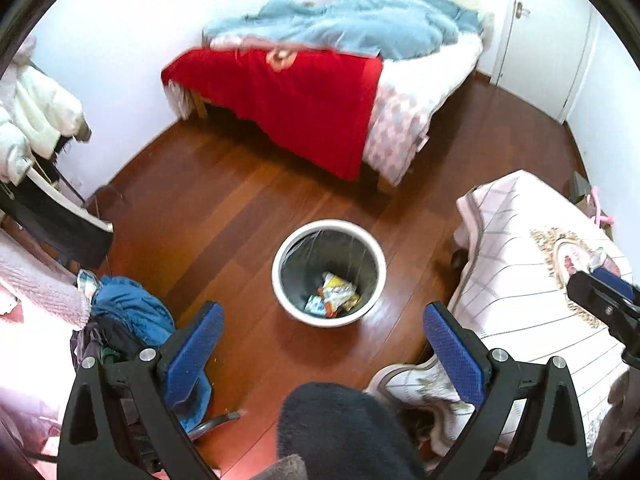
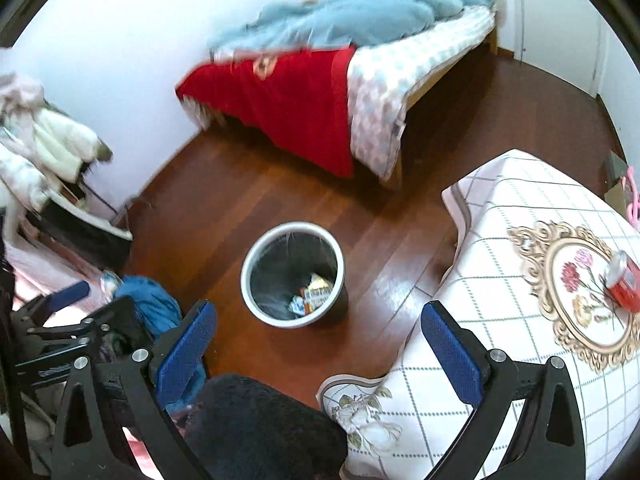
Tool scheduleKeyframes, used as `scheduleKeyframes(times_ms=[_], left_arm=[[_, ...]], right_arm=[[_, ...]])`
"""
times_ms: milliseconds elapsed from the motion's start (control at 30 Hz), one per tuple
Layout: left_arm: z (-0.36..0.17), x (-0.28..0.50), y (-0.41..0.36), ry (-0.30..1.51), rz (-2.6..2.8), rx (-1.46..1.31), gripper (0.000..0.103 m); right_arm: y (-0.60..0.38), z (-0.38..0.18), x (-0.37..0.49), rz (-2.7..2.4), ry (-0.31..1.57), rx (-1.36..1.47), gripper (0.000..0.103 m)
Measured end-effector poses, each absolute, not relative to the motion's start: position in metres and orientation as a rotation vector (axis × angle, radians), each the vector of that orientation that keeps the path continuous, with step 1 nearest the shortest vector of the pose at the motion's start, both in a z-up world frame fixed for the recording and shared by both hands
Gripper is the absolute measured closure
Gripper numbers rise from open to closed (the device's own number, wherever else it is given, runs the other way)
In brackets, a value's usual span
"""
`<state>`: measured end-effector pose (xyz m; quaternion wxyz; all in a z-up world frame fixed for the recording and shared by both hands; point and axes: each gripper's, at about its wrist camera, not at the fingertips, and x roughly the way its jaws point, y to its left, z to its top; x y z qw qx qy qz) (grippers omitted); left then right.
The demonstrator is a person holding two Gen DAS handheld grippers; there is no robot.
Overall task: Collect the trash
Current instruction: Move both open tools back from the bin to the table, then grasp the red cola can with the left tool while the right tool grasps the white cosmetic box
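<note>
Jaws wide apart, left hand-held gripper (image 1: 322, 320) empty, right hand-held gripper (image 2: 316, 322) likewise

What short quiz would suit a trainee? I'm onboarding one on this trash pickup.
1. True or false: the bin is empty.
2. Where is the red can? A) on the floor B) on the table C) on the bed
3. Is the left gripper or the right gripper holding anything?

Key: 1 false, wrappers lie inside. 2 B. 3 neither; both are open.
</note>
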<state>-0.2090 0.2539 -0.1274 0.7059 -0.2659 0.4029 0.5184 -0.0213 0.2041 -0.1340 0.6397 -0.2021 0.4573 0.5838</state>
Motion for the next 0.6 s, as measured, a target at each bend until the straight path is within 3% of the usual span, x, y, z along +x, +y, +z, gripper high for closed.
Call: scheduleKeyframes(times_ms=[233, 600], left_arm=[[-0.128, -0.117, 0.213, 0.868, 1.092, -0.495, 0.001], [-0.235, 0.124, 0.166, 1.076, 0.852, -0.493, 0.001]], right_arm=[[0.116, -0.114, 0.046, 1.275, 1.066, -0.297, 0.000], [0.007, -0.174, 0.259, 0.863, 1.171, -0.405, 0.000]])
